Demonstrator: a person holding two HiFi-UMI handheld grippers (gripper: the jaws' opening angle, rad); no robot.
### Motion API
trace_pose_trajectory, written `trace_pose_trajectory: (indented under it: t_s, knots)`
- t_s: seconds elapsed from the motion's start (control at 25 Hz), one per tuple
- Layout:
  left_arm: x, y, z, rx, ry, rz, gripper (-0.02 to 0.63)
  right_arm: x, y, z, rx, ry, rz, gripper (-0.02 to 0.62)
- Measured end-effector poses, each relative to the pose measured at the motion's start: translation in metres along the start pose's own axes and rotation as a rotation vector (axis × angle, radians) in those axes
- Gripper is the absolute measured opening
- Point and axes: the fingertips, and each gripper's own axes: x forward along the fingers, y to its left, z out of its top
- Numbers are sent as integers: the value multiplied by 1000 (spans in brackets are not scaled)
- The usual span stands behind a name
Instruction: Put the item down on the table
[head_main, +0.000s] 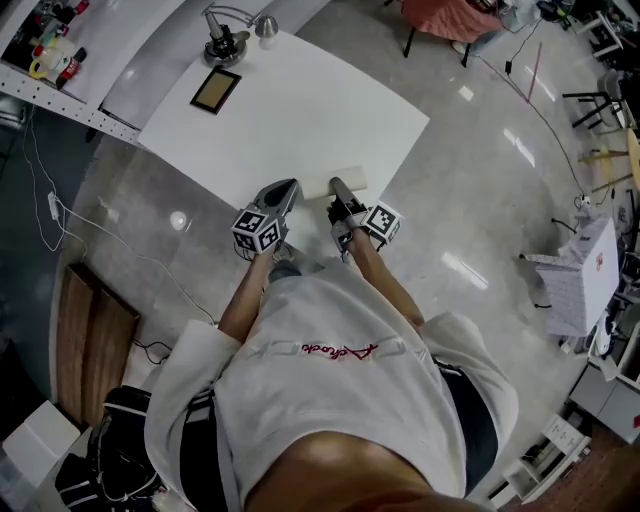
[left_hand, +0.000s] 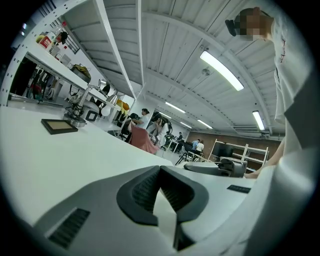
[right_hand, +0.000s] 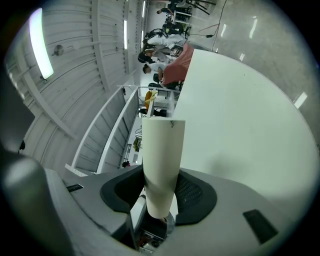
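Observation:
A cream cardboard tube (right_hand: 162, 160) stands out between the pads of my right gripper (right_hand: 160, 195), which is shut on its lower end. In the head view the tube (head_main: 352, 182) lies just over the near edge of the white table (head_main: 300, 110), at the tip of the right gripper (head_main: 340, 192). My left gripper (head_main: 287, 190) hovers beside it to the left, above the same edge. Its jaws meet at the tips with nothing between them, as the left gripper view (left_hand: 160, 172) shows. The right gripper (left_hand: 220, 167) is also in sight there, at the right.
A dark-framed flat panel (head_main: 215, 90) and a metal stand (head_main: 225, 42) sit at the table's far corner. Shelves with small items (head_main: 50, 50) run along the left. On the floor are a white box (head_main: 580, 275) at the right and a wooden board (head_main: 90, 340) at the left.

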Motion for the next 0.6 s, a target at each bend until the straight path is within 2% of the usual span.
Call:
trace_pose_trajectory:
  t_s: [0.32,0.6]
  knots:
    - [-9,4,-20,-52,28,21,15,-15,-23,-15,15,28,-81,176]
    - [-21,1,-44,-88,65,25,15,-27,-40,-33,35,52,-114,176]
